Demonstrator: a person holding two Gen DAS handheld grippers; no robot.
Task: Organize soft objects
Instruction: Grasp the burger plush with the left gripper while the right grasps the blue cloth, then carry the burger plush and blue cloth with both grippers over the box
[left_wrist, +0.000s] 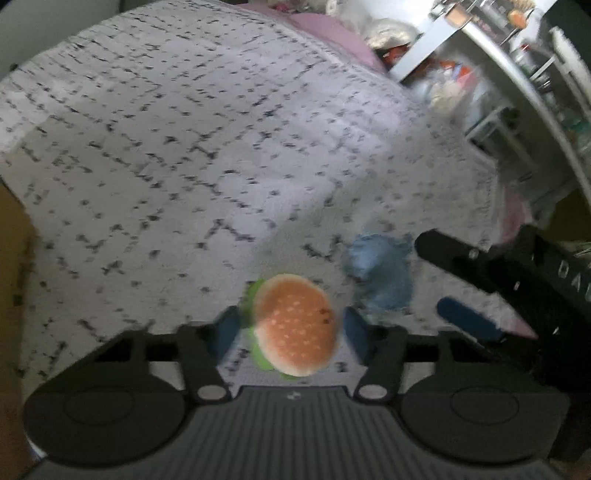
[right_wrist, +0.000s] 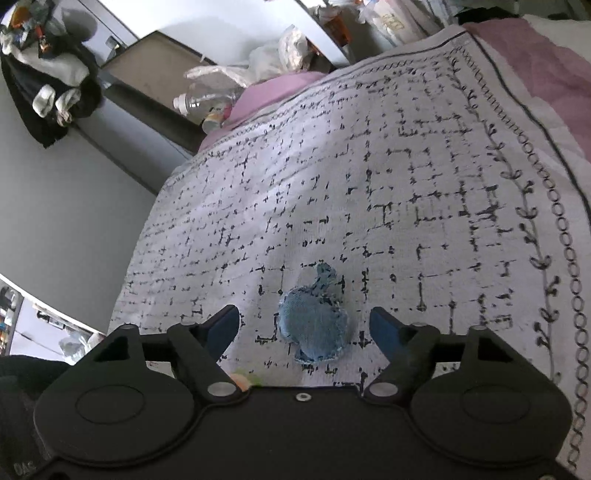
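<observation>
**Ana:** Nearest the left wrist camera sits the left gripper (left_wrist: 288, 328), its blue pads (left_wrist: 225, 330) narrowed around a plush burger (left_wrist: 295, 325). Blur keeps one from telling whether the pads press on the toy or stand just beside it.

**Ben:** And the burger's place?

**Ana:** At six o'clock in that view, bun up with green lettuce at its left edge, low over the white patterned bedspread (left_wrist: 184, 147). At about four o'clock from it lies a blue denim soft toy (left_wrist: 380, 273), and beyond that, at three o'clock, the right gripper (left_wrist: 476, 288) reaches in.

**Ben:** The right wrist view?

**Ana:** Closest there are the right gripper's (right_wrist: 304, 328) own fingers, standing fairly wide. The denim toy (right_wrist: 314, 325) lies on the bedspread (right_wrist: 406, 166) between them, with white cloth showing on either side, so neither pad touches it. At eleven o'clock a plastic bottle (right_wrist: 199, 101) lies beside a pink sheet (right_wrist: 273, 88).
</observation>
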